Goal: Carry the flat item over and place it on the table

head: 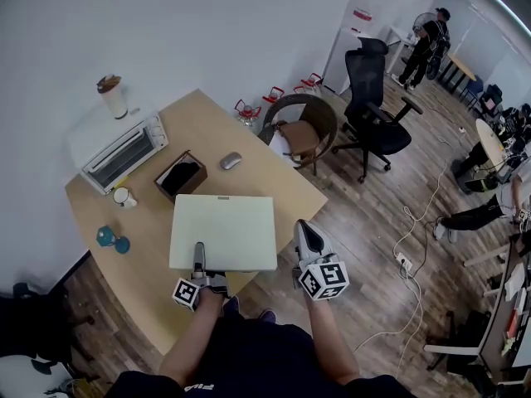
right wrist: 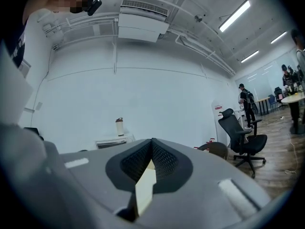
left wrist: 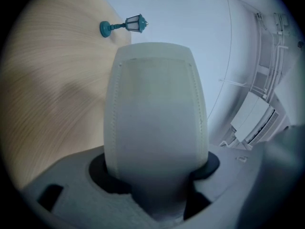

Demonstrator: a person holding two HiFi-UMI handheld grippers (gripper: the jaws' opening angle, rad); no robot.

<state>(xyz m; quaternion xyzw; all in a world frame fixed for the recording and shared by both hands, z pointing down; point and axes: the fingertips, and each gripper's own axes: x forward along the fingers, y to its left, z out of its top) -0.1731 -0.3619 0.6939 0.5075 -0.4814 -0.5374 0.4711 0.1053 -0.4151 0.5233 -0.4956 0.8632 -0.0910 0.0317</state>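
The flat item (head: 224, 230) is a cream-white padded sleeve, held level just above the near part of the wooden table (head: 199, 123). My left gripper (head: 199, 253) is shut on the middle of its near edge. In the left gripper view the flat item (left wrist: 155, 113) fills the space between the jaws and runs forward from my left gripper (left wrist: 155, 175). My right gripper (head: 304, 232) hovers beside the sleeve's right near corner, apart from it. In its own view my right gripper (right wrist: 151, 147) has its jaws together, with only a thin pale sliver showing between them.
On the table stand a toaster oven (head: 124, 152), a brown box (head: 181, 175), a mouse (head: 231, 161), a mug (head: 124, 197) and a teal lamp figurine (head: 112, 239). A wicker chair (head: 299, 131) and a black office chair (head: 377, 114) stand beyond. Cables and a power strip (head: 404, 262) lie on the floor.
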